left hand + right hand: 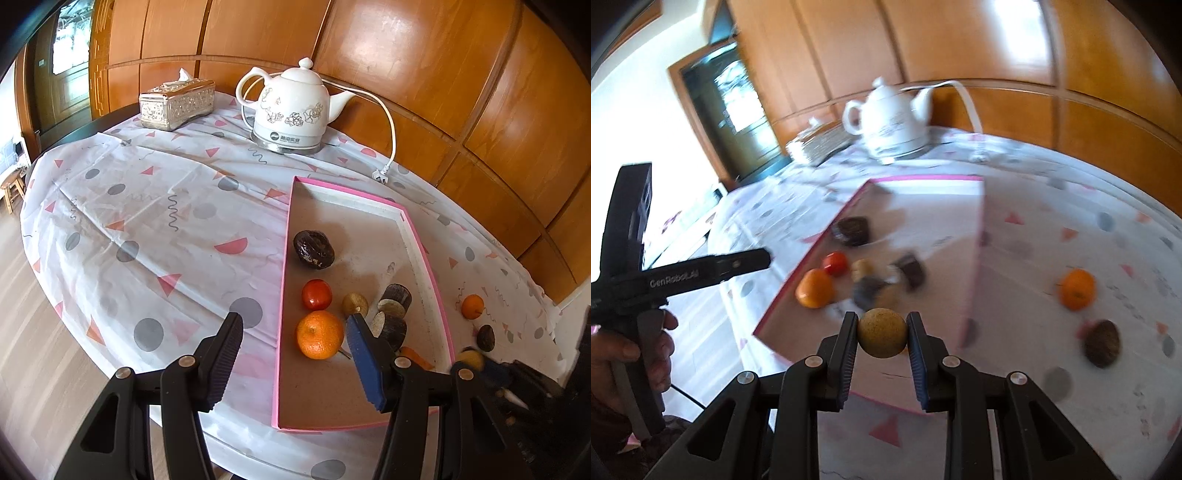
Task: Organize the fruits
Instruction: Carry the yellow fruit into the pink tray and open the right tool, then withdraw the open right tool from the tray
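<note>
Over the patterned tablecloth (1052,236), the right claw (882,334) pinches a tan round fruit (882,333); the left claw (295,325) gapes, spread.

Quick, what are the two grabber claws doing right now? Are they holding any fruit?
Left gripper: open, holding nothing, above the pink box.
Right gripper: shut on the round tan fruit.

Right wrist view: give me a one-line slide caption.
Right gripper carries a round tan fruit over the pink-rimmed tray, with an orange left on the tablecloth.
</note>
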Tool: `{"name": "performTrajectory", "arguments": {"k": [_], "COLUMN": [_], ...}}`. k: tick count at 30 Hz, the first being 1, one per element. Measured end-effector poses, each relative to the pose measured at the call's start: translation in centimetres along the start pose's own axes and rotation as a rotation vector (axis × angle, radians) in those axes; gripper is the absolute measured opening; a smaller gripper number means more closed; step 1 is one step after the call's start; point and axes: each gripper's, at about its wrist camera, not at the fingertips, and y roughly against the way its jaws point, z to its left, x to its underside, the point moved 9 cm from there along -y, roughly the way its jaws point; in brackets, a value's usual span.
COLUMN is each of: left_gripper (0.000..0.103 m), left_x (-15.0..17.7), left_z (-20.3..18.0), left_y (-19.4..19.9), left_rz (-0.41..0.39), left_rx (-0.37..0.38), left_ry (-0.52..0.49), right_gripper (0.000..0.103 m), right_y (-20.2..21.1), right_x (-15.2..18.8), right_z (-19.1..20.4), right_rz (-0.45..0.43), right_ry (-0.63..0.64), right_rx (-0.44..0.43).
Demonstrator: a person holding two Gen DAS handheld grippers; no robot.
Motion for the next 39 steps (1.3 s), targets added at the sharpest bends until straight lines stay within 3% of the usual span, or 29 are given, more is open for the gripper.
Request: {"name": "performTrajectory", "arguments": {"k": [8,17,39], "left_gripper": [0.059,0.059,0.059], "left_x": [0.3,0.6,1.1], "left_z": [0.5,0.3,-2.2], "left_y": [-0.3,-0.5,0.5], "left_rz": [0.008,0.016,0.0], "left_rx": [-0.004,-0.003,0.022], "left_ry": [0.009,-0.003,-0.078], "right_gripper": [0.027,0.03,0.034], "right_y": [-3.6,-4.3,0.1], "right_x": [0.7,1.1,0.4], "right_z": [2.3,1.8,0.1], "right_rz": [0.08,0.088,-0.034], "right_ry": [0.07,0.062,0.03], "right_rx": [0.006,0.048,0.186]}}
